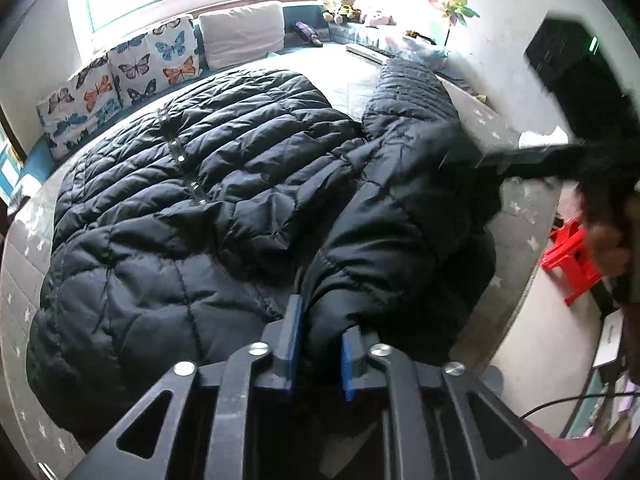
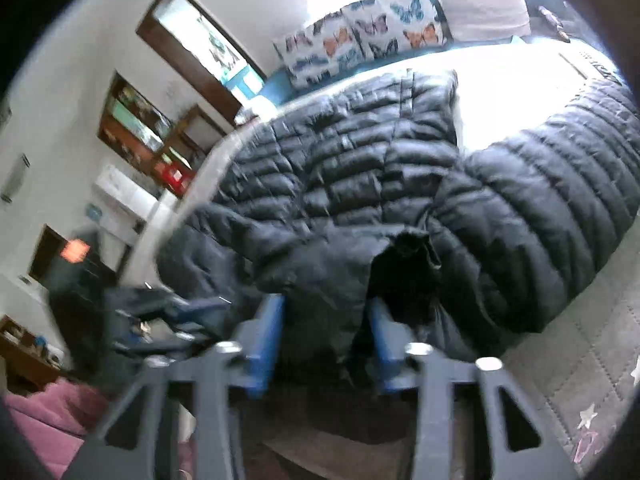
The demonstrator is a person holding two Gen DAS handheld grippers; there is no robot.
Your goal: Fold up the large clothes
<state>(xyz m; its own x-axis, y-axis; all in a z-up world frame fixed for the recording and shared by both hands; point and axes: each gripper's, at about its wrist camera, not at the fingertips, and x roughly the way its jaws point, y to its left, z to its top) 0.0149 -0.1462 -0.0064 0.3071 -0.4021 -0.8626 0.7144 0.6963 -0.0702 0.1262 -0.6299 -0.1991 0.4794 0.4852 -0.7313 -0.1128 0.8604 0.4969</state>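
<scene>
Bedtop (image 1: 352, 80): both tongs angled down into jacket (image 1: 200, 184).

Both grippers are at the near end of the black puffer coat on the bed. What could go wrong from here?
1. The left gripper has only a thick, slippery fold of the black puffer coat between its pads; it may slide out on lifting.
2. The right gripper straddles a similar bulky bunch.
3. One sleeve lies spread sideways and could drag or unfold.
</scene>
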